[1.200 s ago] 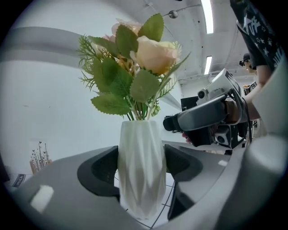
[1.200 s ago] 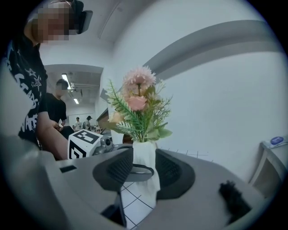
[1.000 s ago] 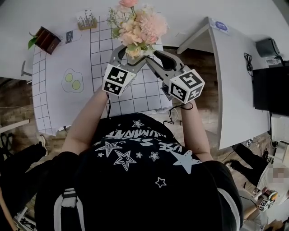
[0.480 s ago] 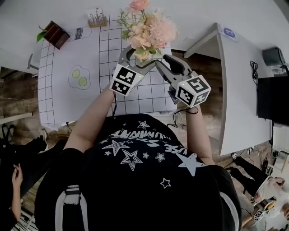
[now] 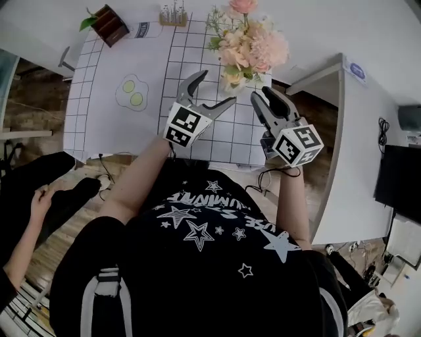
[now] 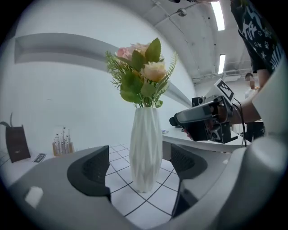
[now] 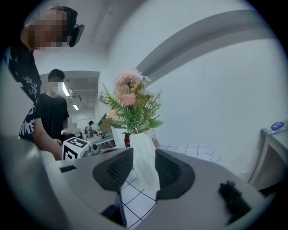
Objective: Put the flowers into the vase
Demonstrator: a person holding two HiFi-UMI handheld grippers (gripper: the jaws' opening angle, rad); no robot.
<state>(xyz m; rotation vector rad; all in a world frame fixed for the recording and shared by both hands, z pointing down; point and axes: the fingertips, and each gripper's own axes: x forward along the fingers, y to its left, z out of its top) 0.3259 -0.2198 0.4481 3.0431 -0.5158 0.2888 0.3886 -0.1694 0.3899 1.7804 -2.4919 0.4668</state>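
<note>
A white faceted vase (image 6: 145,148) stands upright on the grid mat (image 5: 131,66), with pink and peach flowers (image 5: 247,46) and green leaves in it. My left gripper (image 5: 216,87) is just short of the vase on its left. Its jaws are opening wide and nothing is between the pads; the vase shows beyond them in the left gripper view. My right gripper (image 5: 262,94) is on the vase's right, a little apart from it. Its jaws stand narrowly apart, with the vase (image 7: 145,159) seen through the gap and not touched.
A brown planter box (image 5: 108,23) and a small wooden stand (image 5: 172,14) sit at the mat's far edge, and a fried-egg picture (image 5: 133,92) lies on its left. A second white table (image 5: 358,131) adjoins at the right. A bystander's hand (image 5: 39,197) is at the lower left.
My left gripper has drawn back from the vase and its jaws have spread wider. The right gripper has stayed beside the vase.
</note>
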